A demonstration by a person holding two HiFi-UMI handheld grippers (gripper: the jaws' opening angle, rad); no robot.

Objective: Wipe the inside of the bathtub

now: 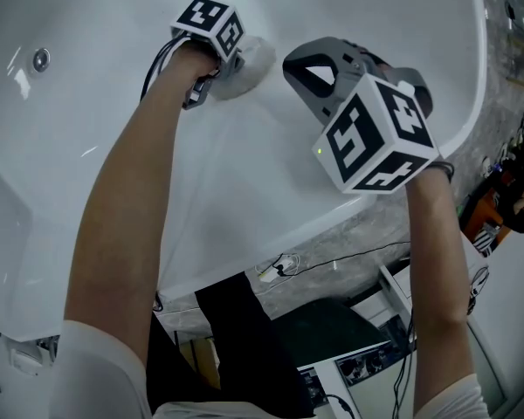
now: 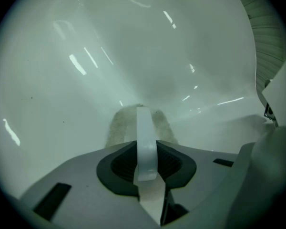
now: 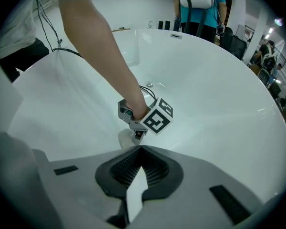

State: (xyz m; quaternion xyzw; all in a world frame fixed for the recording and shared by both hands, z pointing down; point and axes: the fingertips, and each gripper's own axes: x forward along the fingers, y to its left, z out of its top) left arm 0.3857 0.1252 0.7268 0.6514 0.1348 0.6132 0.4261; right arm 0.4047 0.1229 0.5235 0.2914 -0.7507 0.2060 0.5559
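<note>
The white bathtub (image 1: 349,7) fills the head view. My left gripper (image 1: 237,70) reaches down inside it, shut on a pale cloth pad (image 1: 255,59) that presses against the tub's inner wall. In the left gripper view the beige cloth (image 2: 118,123) sticks out past the shut jaws of the left gripper (image 2: 139,112), flat on the white surface. My right gripper (image 1: 307,70) hovers above the tub near the rim, shut with nothing in it. The right gripper view looks down past the right gripper (image 3: 140,150) at the left gripper (image 3: 135,130) and the cloth (image 3: 126,139).
A round metal fitting (image 1: 41,58) sits in the tub wall at upper left, and a drain (image 3: 149,85) lies beyond my left arm. The curved rim (image 1: 476,103) meets a speckled ledge with cables (image 1: 332,264). A person (image 3: 195,4) stands beyond the far end.
</note>
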